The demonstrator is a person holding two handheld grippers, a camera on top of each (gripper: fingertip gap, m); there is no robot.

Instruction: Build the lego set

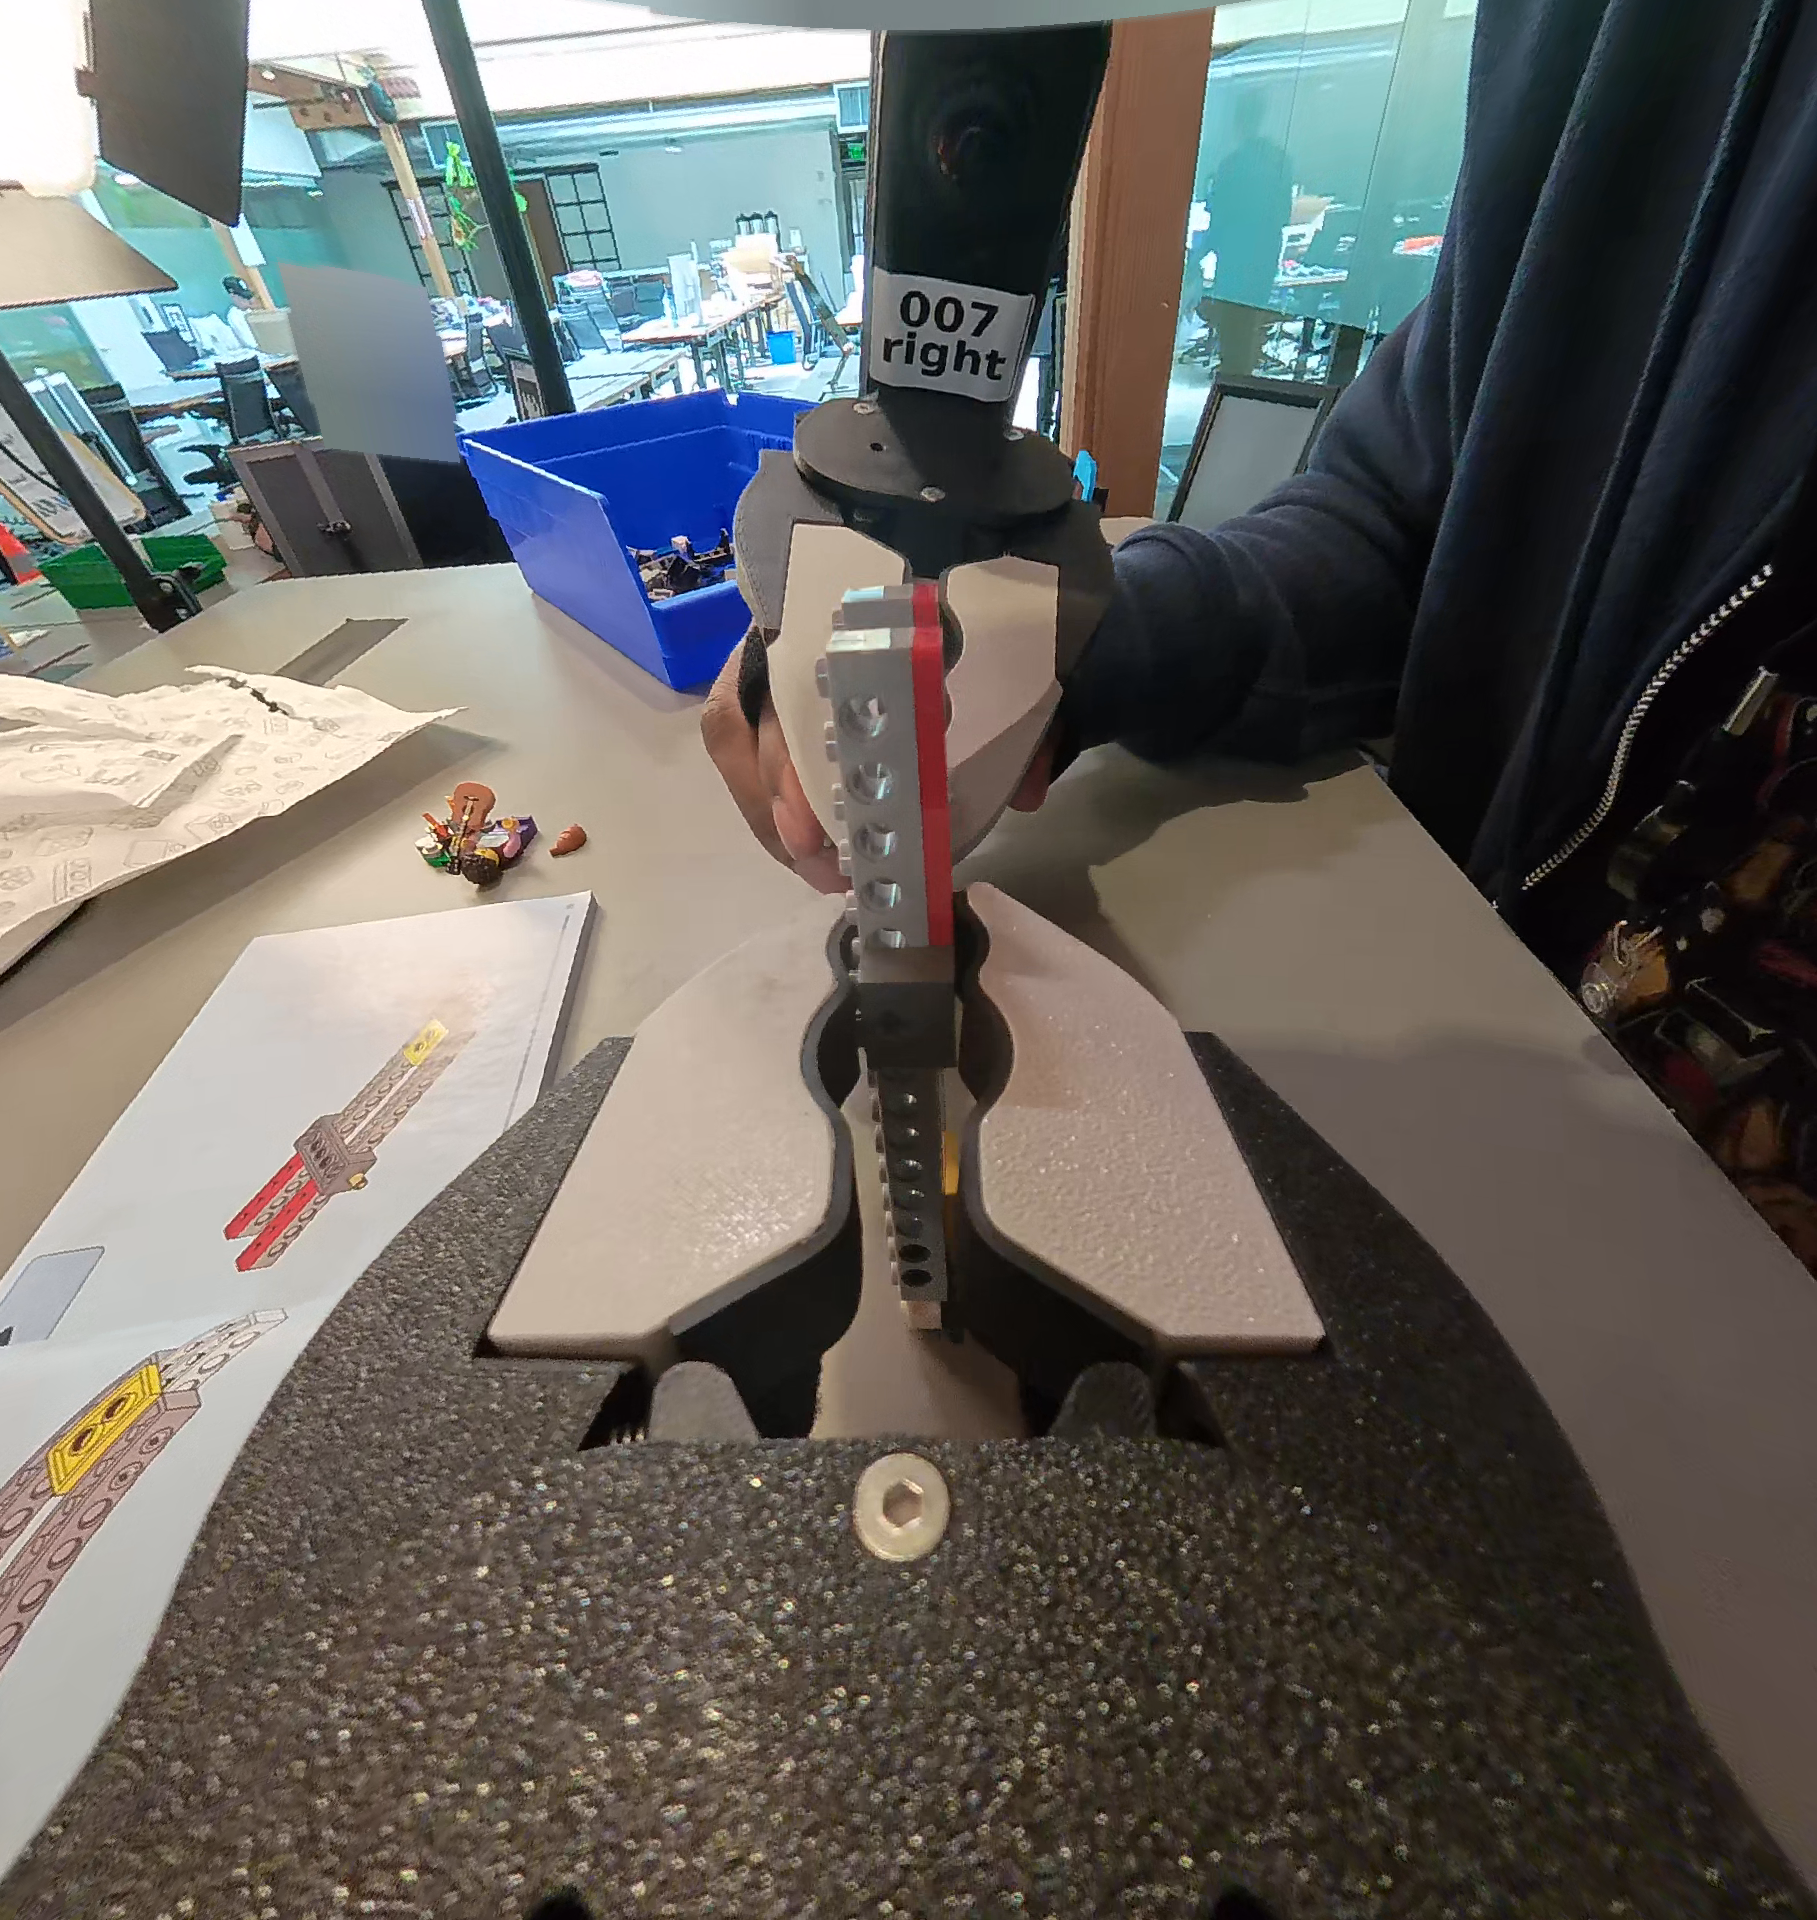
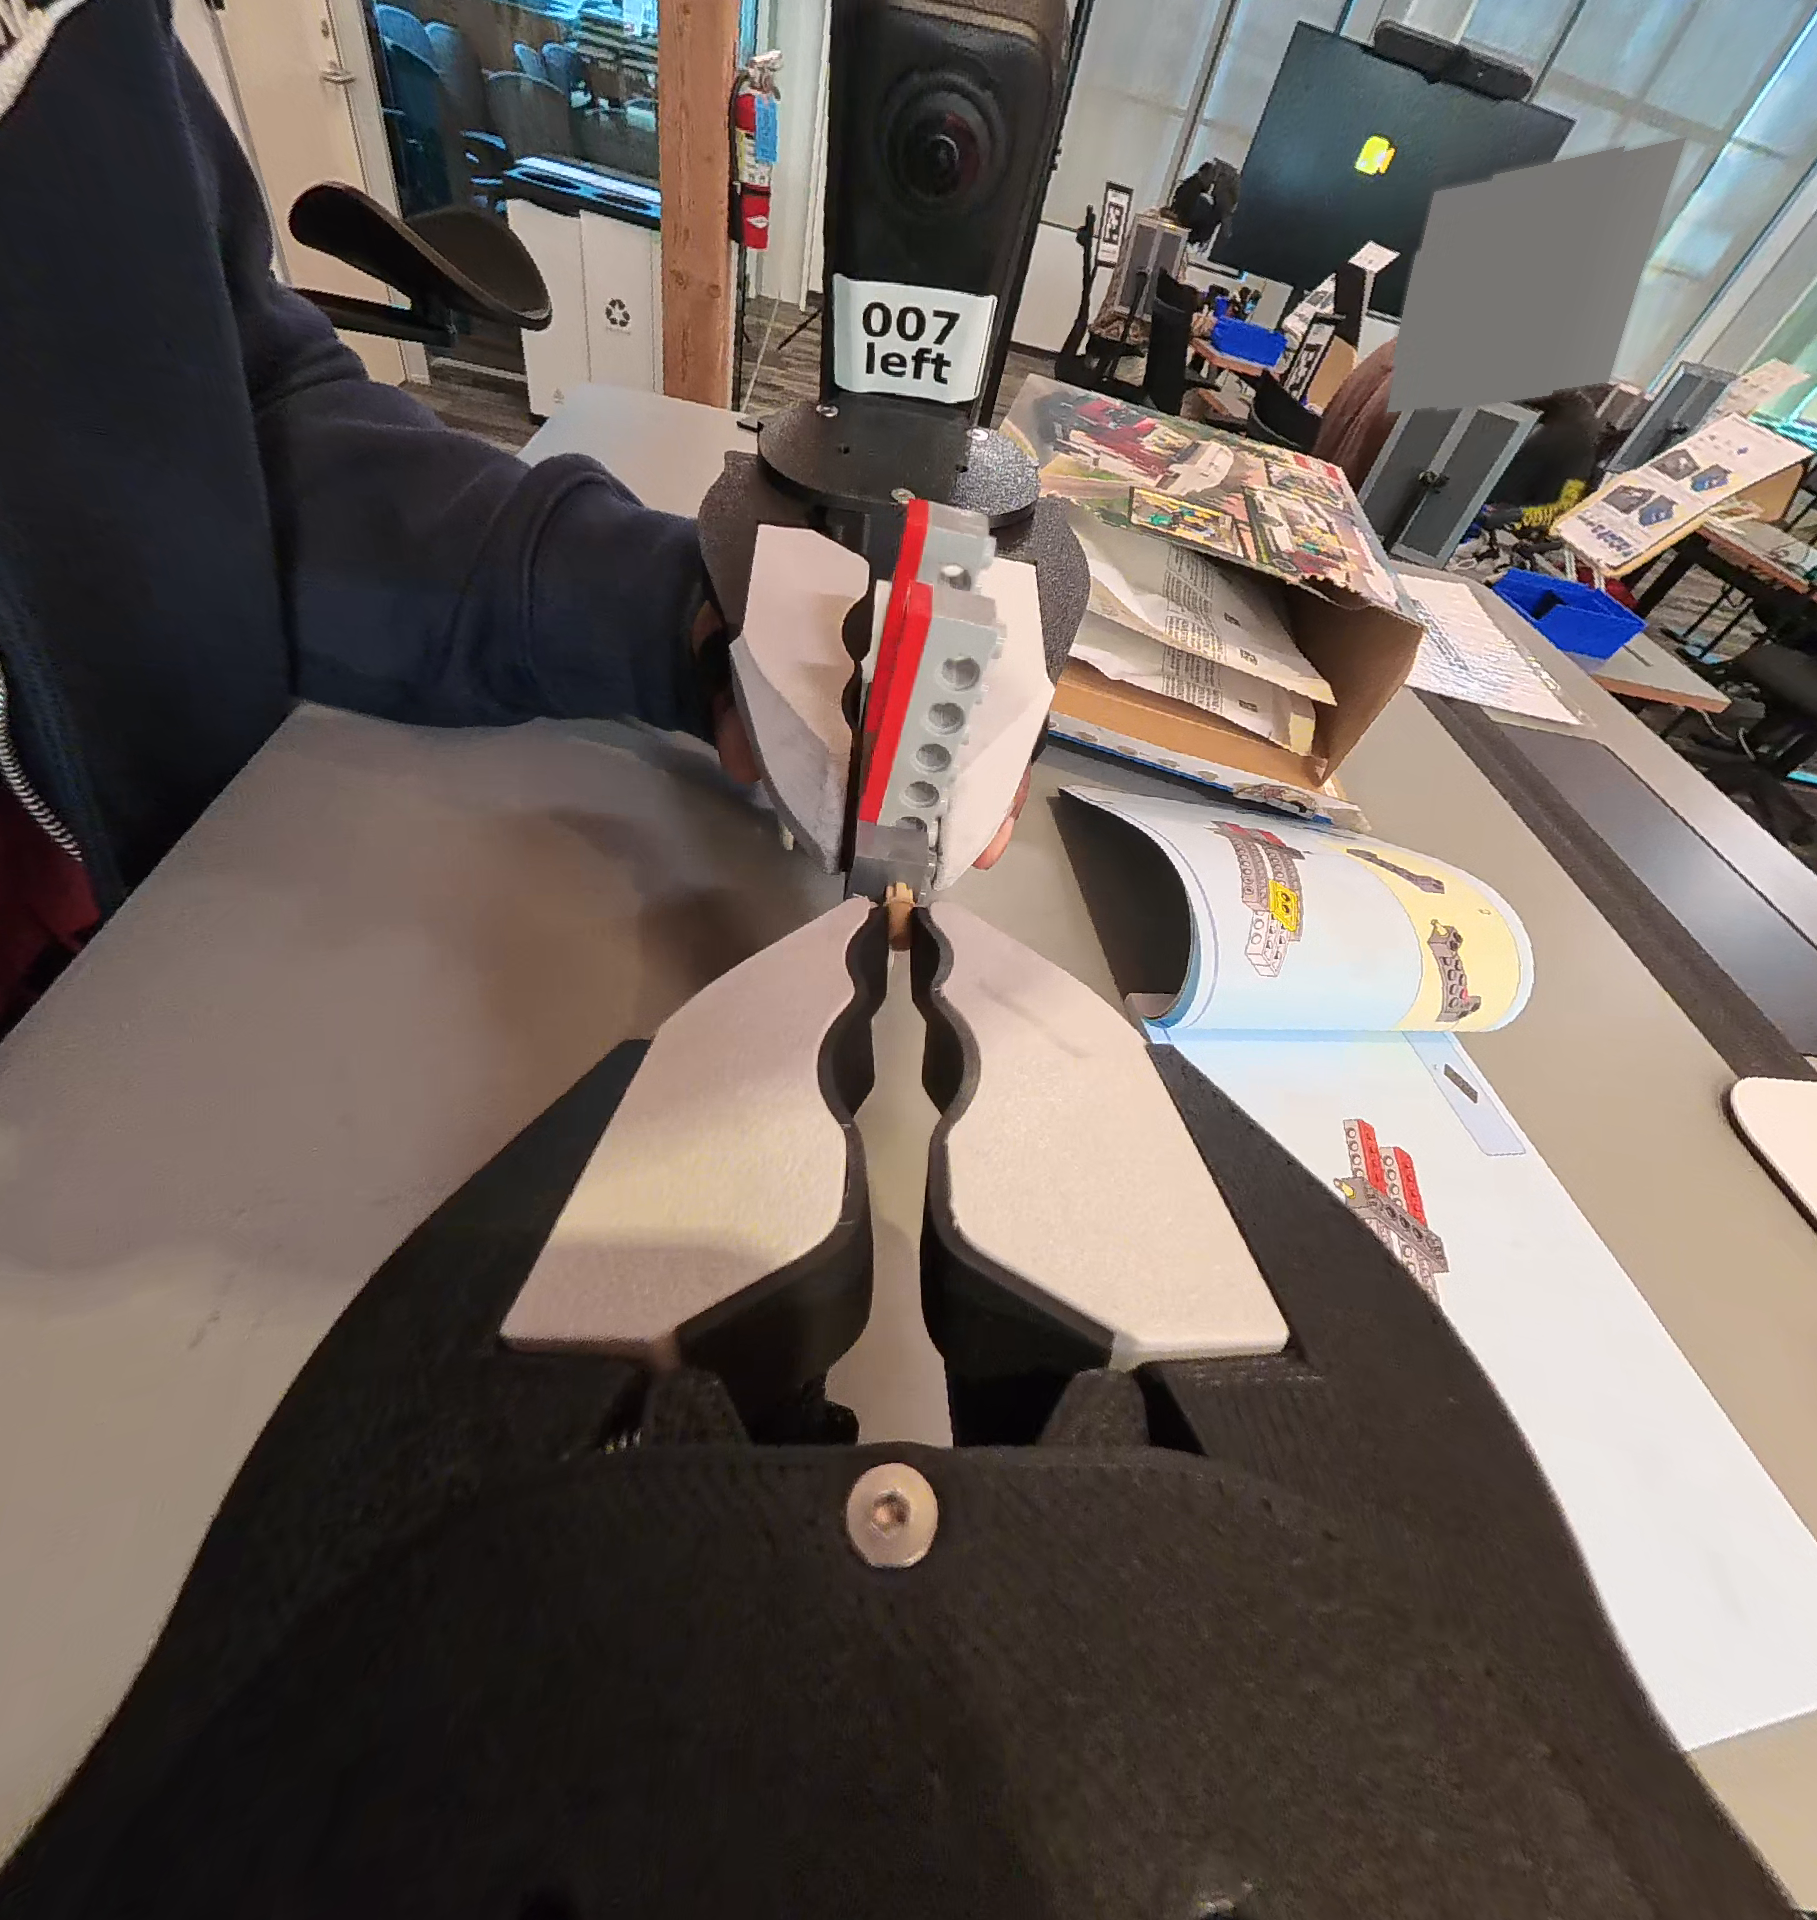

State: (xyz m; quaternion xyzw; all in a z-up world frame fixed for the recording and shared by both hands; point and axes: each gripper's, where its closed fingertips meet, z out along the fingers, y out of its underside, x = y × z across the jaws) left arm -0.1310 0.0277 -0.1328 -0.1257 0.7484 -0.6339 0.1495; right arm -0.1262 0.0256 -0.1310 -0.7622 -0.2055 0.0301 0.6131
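Observation:
My left gripper [image 1: 909, 935] is shut on a brick assembly [image 1: 888, 790]. Its pads press on the assembly's dark grey block [image 1: 906, 1013]. Light grey holed beams with a red plate rise above the fingers. Darker beams with a bit of yellow hang below, seen through the jaw gap. In the right wrist view the left gripper [image 2: 891, 871] faces me with the assembly [image 2: 935, 717] upright. My right gripper [image 2: 891, 927] is shut on a small tan pin [image 2: 897, 906] that sticks out of the block. In the left wrist view the right gripper's fingers [image 1: 1008, 727] show behind the beams, their tips hidden.
A blue bin [image 1: 592, 488] with loose parts stands at the back of the grey table [image 1: 1247, 987]. A pile of small pieces [image 1: 478, 831], a crumpled paper bag [image 1: 104, 769] and an instruction booklet [image 1: 364, 1091] lie left. An open booklet [image 2: 1351, 935] and a cardboard box [image 2: 1247, 582] lie right. Only a small space, under 4 cm, lies between the two pairs of fingers.

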